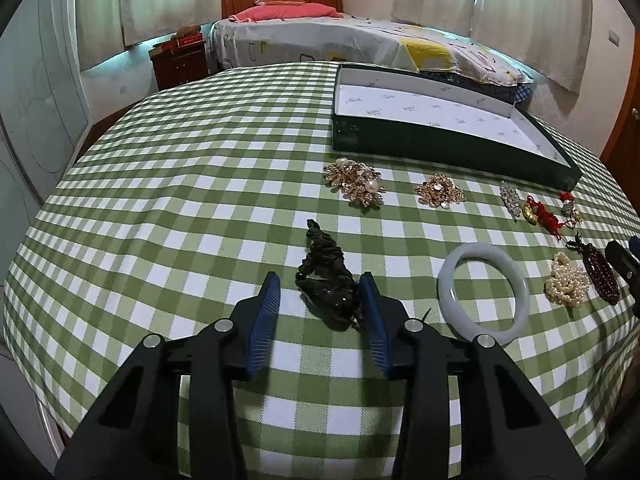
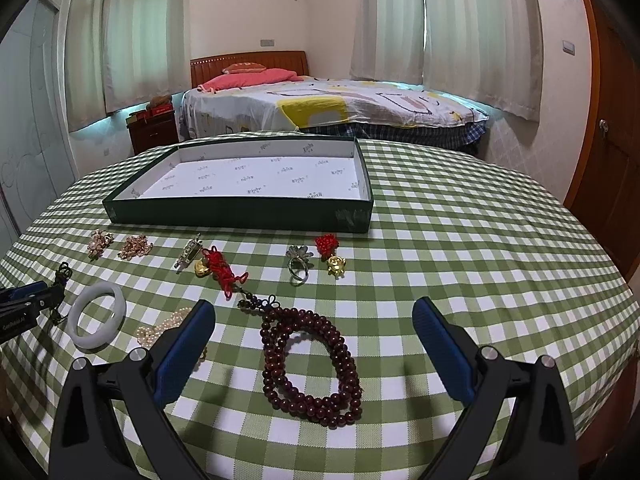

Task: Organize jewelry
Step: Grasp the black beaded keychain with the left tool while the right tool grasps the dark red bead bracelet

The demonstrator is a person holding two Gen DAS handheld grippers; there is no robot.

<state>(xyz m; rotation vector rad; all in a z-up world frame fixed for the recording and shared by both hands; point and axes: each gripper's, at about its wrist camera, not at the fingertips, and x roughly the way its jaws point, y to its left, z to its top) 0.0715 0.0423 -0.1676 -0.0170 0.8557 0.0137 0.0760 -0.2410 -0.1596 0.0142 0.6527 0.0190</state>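
My left gripper (image 1: 320, 284) is open around the near end of a dark bead string (image 1: 326, 280) lying on the checked cloth; its right pad touches the beads. My right gripper (image 2: 314, 312) is wide open and empty, straddling a dark red bead bracelet (image 2: 312, 364). A green tray with white lining (image 2: 248, 184) stands at the back and holds nothing; it also shows in the left wrist view (image 1: 440, 120). A white jade bangle (image 1: 482, 292), pearl bracelet (image 1: 566, 280), two gold brooches (image 1: 354, 184), a silver brooch (image 1: 510, 196), red-knot charms (image 2: 222, 268) and a ring (image 2: 298, 268) lie loose.
The round table has a green checked cloth (image 2: 460, 260). A bed (image 2: 320, 104) and a nightstand (image 2: 154, 130) stand behind the table. A wooden door (image 2: 612, 140) is at the right.
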